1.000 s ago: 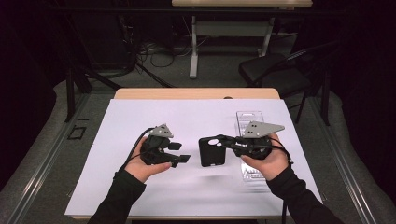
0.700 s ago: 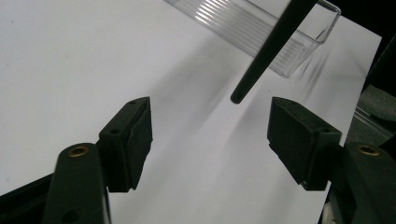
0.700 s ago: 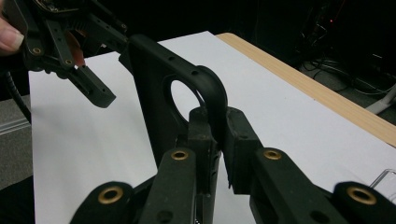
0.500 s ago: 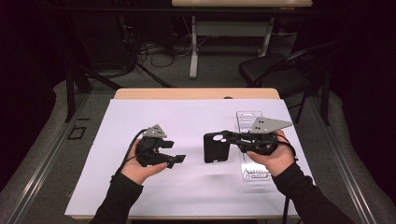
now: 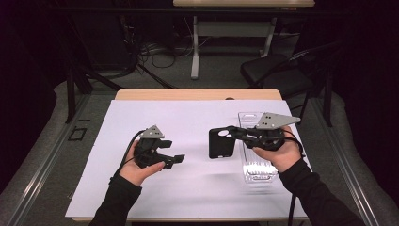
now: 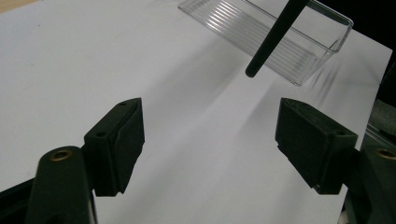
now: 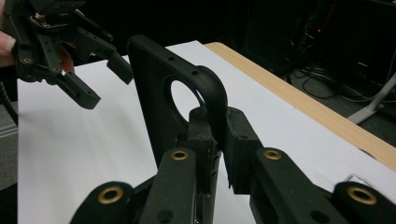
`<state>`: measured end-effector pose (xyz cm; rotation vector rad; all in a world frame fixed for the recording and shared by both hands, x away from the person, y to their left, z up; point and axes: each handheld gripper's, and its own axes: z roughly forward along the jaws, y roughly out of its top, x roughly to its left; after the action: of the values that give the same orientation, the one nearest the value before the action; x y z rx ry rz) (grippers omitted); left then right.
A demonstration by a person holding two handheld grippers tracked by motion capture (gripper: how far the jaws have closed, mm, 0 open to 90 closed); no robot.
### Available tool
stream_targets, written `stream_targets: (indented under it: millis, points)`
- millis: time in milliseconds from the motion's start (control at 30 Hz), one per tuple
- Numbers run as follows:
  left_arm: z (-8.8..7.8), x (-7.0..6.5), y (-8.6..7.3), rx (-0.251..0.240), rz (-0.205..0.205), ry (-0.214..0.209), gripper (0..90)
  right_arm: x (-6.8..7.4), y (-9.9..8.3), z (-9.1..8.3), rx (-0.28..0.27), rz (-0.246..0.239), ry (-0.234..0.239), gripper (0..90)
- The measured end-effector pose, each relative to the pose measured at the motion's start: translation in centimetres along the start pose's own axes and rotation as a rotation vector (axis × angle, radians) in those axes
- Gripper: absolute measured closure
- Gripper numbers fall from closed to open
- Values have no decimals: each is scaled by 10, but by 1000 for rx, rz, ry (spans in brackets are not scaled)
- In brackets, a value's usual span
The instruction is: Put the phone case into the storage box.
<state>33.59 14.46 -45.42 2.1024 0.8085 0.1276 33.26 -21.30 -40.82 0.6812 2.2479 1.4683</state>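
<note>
My right tongs (image 5: 235,133) clenched on edge of black rubbery phone case with round camera hole (image 5: 221,143), case held upright above white sheet on bench (image 5: 197,117), just left of clear ribbed plastic tray (image 5: 256,169). My left tongs (image 5: 175,159) just been opening, nothing between jaws, well apart from case.

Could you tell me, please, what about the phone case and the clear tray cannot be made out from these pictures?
- Phone case, right gripper view: its lower edge is hidden behind the right claw clamping it.
- Phone case, left gripper view: edge-on, its upper part cut off by the top edge.
- Clear tray, high view: its middle is covered by the right hand, so any contents there stay unseen.
- Clear tray, left gripper view: one end cut off by the top edge.
</note>
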Motion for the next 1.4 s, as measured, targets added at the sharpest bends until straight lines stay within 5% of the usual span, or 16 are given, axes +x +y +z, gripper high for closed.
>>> stream_targets:
  millis: [200, 1400]
  points:
    - [-1, 4, -3, -19, -26, 1, 205, -5, 2, -4, -6, -9, -12, 827]
    - [-2, 12, -10, 2, -33, 17, 156, -49, 0, -42, -20, -22, -133, 827]
